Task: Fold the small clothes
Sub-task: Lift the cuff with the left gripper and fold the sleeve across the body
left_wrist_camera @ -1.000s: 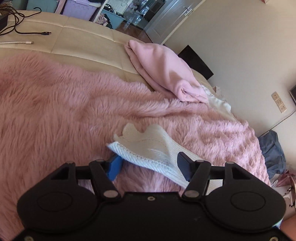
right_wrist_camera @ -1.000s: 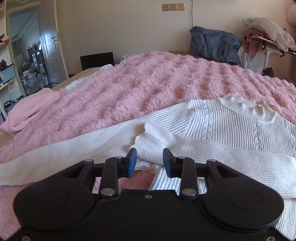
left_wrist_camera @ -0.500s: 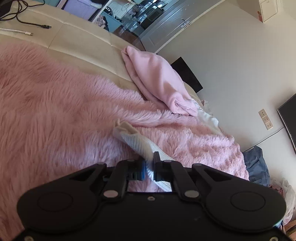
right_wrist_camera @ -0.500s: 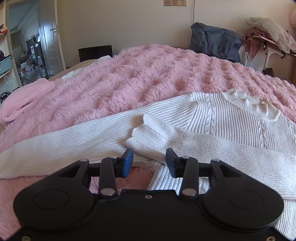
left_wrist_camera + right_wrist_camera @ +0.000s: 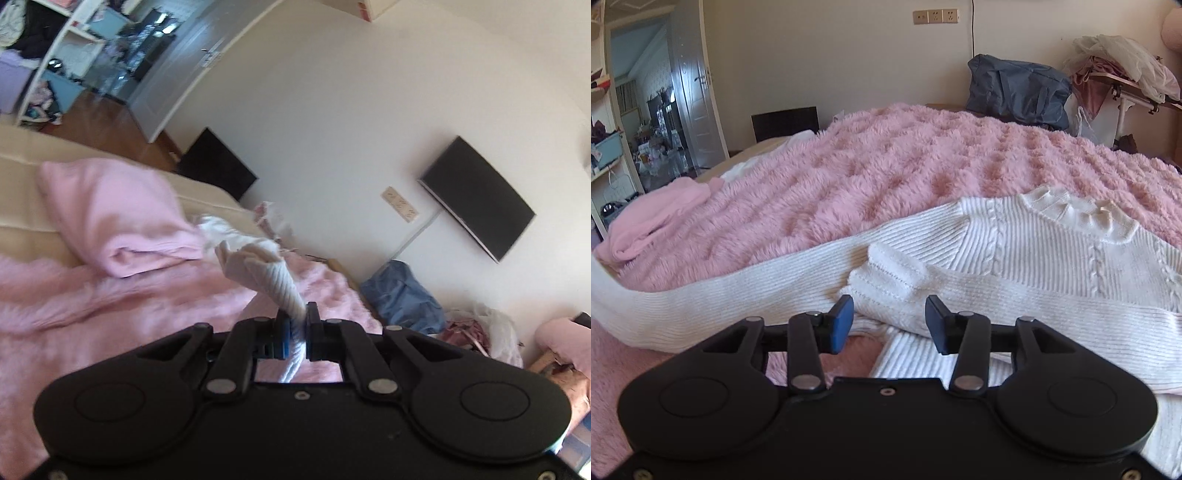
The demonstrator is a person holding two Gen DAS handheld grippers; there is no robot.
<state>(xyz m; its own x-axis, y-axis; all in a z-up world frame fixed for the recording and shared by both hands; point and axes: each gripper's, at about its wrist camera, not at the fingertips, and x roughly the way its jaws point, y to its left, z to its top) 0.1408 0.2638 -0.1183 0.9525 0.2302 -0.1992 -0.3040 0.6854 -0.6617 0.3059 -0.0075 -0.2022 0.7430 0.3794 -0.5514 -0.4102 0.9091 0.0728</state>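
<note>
A white ribbed sweater (image 5: 1052,251) lies spread on a fluffy pink blanket (image 5: 905,173). Its left sleeve (image 5: 720,299) stretches off to the left edge and lifts there. In the left wrist view, my left gripper (image 5: 298,326) is shut on that sleeve's cuff (image 5: 275,275), which sticks up bunched above the pads, raised off the blanket (image 5: 92,295). My right gripper (image 5: 888,323) hovers low over the other sleeve's cuff (image 5: 890,280), which lies folded across the sweater's body. Its jaws are opening, the cuff lies just ahead of the pads, and nothing is pressed between them.
A folded pink garment (image 5: 122,218) lies at the blanket's far edge on the beige bed, also seen as a pink garment (image 5: 653,218). A blue bag (image 5: 1019,88), a clothes heap (image 5: 1123,62), a wall television (image 5: 476,195) and an open door (image 5: 690,92) surround the bed.
My left gripper closed on the sleeve cuff and lifted it up off the blanket, tilting the view toward the wall. My right gripper's jaws widened slightly above the folded cuff.
</note>
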